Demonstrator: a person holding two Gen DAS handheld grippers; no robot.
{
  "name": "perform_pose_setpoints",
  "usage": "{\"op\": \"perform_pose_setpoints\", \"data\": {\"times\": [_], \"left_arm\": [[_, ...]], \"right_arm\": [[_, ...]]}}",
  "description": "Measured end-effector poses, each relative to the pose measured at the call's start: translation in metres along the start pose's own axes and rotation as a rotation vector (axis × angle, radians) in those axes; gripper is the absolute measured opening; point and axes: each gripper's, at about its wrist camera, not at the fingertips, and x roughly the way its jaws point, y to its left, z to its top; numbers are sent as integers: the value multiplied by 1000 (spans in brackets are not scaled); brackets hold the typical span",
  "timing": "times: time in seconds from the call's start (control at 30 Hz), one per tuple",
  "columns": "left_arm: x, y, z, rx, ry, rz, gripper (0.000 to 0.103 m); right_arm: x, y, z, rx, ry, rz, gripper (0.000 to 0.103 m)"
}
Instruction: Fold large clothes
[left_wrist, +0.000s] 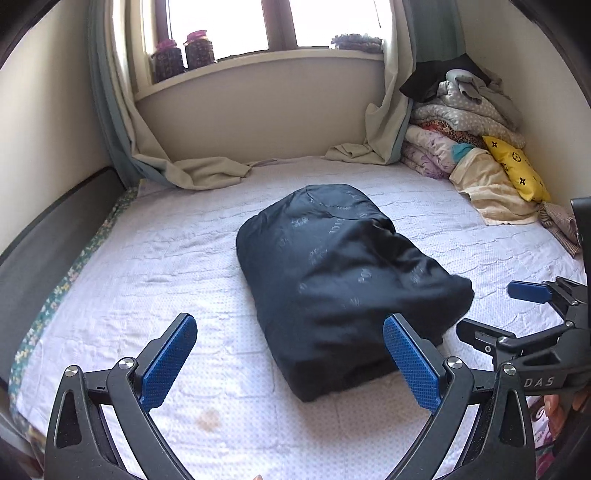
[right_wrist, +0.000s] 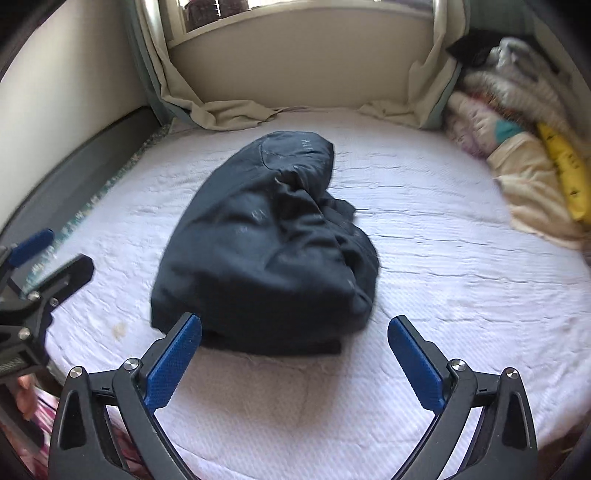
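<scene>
Dark padded jacket (left_wrist: 332, 280), bundled mid-bed (left_wrist: 147, 258) with its long axis running away toward the window, lies just ahead of both tools, left tool (left_wrist: 290, 363) and right tool (right_wrist: 295, 363) both spread apart and empty, neither clearly nearer.

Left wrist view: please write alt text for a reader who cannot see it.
A dark jacket, folded into a bundle, lies on a white bed. The open left gripper hovers in front of it, empty. The right gripper is at the right edge, and folded bedding is stacked in the far corner.
</scene>
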Motion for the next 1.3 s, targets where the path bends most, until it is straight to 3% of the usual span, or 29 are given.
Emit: {"op": "perform_pose_setpoints", "data": {"times": [0.13,0.23,0.53,1.3], "left_arm": [[-10,-5,-22,10,3,52,102],[-11,-8,-34,24,17,85,102],[1,8,-54,-131,134,49,102],[7,-1,-55,-114,147,30,102]], "right_arm": [[-10,0,-19,-5,-7,-68,101],[-18,-1,-31,7,-6,-69,101],[-29,-6,-49,42,-16,-79,101],[-25,-6,-48,42,-19,-79,101]]}}
